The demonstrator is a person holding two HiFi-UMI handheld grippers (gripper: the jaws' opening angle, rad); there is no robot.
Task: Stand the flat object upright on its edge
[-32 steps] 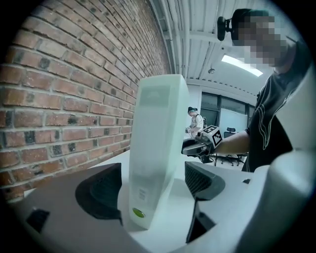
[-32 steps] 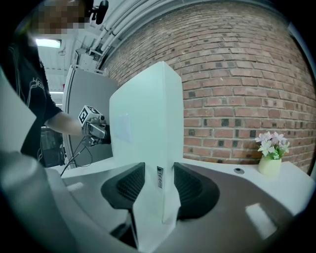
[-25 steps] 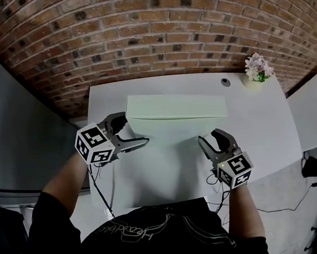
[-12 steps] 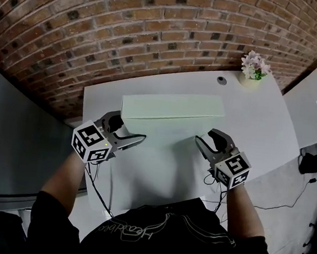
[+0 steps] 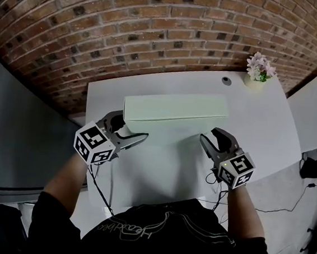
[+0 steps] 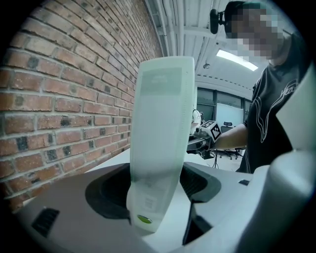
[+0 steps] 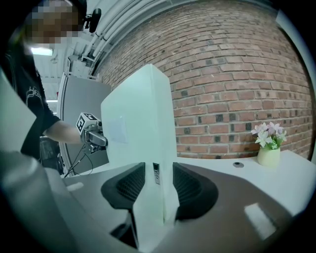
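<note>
Pale green flat box (image 5: 174, 108) stands upright on its long edge across the white table (image 5: 260, 123), near the brick wall (image 5: 157, 33). The right gripper (image 5: 209, 136) clamps its right end. The left gripper (image 5: 133, 128), its jaws just closing, presses on the left end.

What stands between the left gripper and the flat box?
Nothing visible: one end of the pale green box is between the jaws of the left gripper, which have just been closing around it. It stands on edge on the white table.
</note>
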